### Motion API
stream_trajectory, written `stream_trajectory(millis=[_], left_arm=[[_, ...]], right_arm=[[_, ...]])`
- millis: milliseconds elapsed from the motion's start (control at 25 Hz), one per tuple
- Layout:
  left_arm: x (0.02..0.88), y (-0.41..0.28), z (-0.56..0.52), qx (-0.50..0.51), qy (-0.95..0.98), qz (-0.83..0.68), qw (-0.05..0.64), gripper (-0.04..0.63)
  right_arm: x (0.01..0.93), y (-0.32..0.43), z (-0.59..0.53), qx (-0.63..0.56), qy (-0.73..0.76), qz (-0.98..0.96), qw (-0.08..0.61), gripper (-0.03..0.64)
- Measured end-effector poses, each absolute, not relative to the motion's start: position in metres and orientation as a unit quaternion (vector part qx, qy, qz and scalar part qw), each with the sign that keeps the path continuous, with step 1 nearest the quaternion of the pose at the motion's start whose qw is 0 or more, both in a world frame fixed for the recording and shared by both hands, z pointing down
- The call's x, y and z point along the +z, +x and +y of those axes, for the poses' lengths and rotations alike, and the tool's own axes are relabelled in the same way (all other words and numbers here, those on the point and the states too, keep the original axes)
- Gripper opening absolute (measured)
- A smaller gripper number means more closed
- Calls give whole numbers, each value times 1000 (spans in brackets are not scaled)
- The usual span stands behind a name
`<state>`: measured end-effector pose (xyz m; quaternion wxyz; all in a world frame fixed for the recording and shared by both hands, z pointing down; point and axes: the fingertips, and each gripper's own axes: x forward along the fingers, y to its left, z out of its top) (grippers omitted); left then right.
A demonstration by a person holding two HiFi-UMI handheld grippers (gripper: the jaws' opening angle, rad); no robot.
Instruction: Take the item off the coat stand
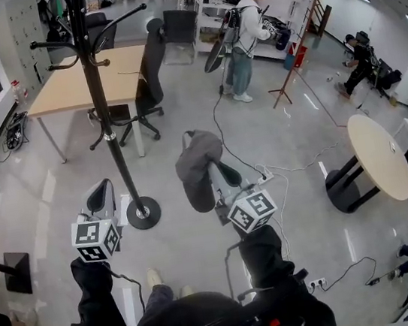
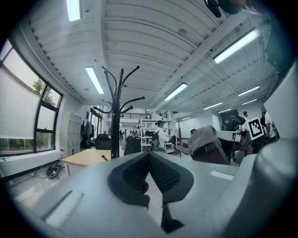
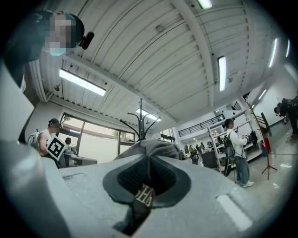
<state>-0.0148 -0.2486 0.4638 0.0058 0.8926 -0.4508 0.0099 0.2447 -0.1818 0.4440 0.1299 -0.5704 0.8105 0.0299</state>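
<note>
The black coat stand (image 1: 101, 105) rises left of centre in the head view, and its round base (image 1: 143, 213) rests on the floor. Its hooks (image 2: 118, 90) carry nothing that I can see. A grey cap (image 1: 200, 168) hangs in the air to the right of the stand, clear of it. My right gripper (image 1: 217, 170) is shut on the cap's strap (image 3: 143, 195), and the cap's crown (image 3: 151, 148) bulges just past the jaws. My left gripper (image 1: 102, 190) hovers beside the stand's base, its jaws (image 2: 149, 156) shut with nothing between them.
A wooden desk (image 1: 85, 81) and a black office chair (image 1: 147, 79) stand behind the coat stand. To the right is a round table (image 1: 380, 155), with cables (image 1: 267, 175) on the floor. One person (image 1: 245, 38) stands further back and another (image 1: 359, 59) crouches at far right.
</note>
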Motion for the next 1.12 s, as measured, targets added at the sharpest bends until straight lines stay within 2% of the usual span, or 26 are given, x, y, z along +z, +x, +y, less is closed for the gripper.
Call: stream_trajectory(millis=[1120], left_arm=[[453,-26,-239,0,887,-461,-1,2]], right_arm=[[439,227,-177,32,-555,822,123,17]])
